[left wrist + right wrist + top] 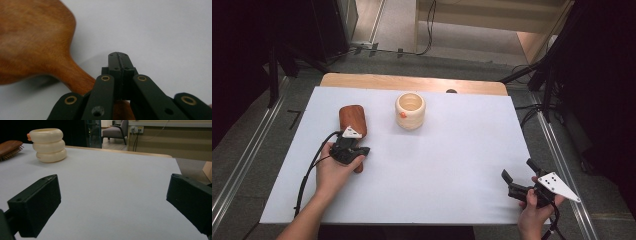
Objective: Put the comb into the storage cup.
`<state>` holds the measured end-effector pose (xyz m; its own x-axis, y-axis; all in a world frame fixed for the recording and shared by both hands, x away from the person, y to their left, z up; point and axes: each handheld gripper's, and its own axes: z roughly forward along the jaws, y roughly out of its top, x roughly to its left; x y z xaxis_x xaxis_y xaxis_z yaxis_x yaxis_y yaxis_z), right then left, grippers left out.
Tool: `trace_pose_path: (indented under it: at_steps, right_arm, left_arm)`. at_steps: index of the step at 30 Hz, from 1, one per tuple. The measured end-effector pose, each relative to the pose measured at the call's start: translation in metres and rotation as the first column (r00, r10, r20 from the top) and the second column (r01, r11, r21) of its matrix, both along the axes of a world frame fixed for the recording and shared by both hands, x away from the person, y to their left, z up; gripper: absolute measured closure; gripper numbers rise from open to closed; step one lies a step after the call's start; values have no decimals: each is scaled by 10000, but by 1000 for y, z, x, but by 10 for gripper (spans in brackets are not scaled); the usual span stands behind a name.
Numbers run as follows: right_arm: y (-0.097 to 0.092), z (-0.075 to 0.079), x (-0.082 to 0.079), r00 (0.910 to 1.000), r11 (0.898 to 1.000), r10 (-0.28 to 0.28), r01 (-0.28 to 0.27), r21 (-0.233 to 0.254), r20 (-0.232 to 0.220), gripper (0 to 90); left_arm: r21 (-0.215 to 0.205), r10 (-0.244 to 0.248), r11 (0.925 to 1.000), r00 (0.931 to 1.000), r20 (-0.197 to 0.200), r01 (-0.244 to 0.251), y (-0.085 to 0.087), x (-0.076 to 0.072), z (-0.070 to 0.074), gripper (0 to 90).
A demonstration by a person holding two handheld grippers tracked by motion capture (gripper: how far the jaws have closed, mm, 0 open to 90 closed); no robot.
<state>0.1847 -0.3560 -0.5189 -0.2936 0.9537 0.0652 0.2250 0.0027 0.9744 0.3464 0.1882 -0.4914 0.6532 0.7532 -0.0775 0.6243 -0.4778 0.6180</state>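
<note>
Reddish-brown brush, cream cup, black grippers on a white sheet

The wooden brush (pixel 352 120) at left of centre is reddish brown with a streaky grain; the ringed cup (pixel 410 111) at upper centre is cream with a small orange spot. Both grippers (pixel 357 155) (pixel 518 176) are black, each topped by a pale grey plate with dark dots; the table sheet (pixel 452 150) is plain white.

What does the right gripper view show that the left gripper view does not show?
Right gripper view alone: the cream ringed cup, the brush bristles and the right gripper with jaws wide apart. Left gripper view alone: the left gripper, jaws shut, beside the brush handle. Both: the wooden brush and the white table surface.
</note>
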Motion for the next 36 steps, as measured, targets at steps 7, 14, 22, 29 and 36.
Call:
trace_pose_path:
  at_steps: [7, 14, 22, 29, 36]
  right_arm:
    - [0, 0, 0, 10000, 10000, -6, 6, -19, -43, 0]
    - [1, 0, 0, 10000, 10000, -46, 46, -55, -73, 0]
    - [1, 0, 0, 10000, 10000, -53, 53, -54, -80, 0]
    - [0, 0, 0, 9999, 10000, -70, 69, -38, -82, 0]
    - [1, 0, 1, 9999, 9999, -72, 71, -83, -93, 0]
  left_arm:
    - [65, 252, 9997, 9997, -62, -252, 21, -5, 1, 900]
    - [154, 543, 9984, 9985, -104, -541, 40, -7, 3, 900]
    - [296, 702, 9971, 9974, -136, -698, 47, -6, 4, 900]
    - [-143, 334, 9993, 9986, -411, -341, 48, -9, 16, 713]
    - [-155, 449, 9989, 9990, -49, -449, 47, -11, 33, 395]
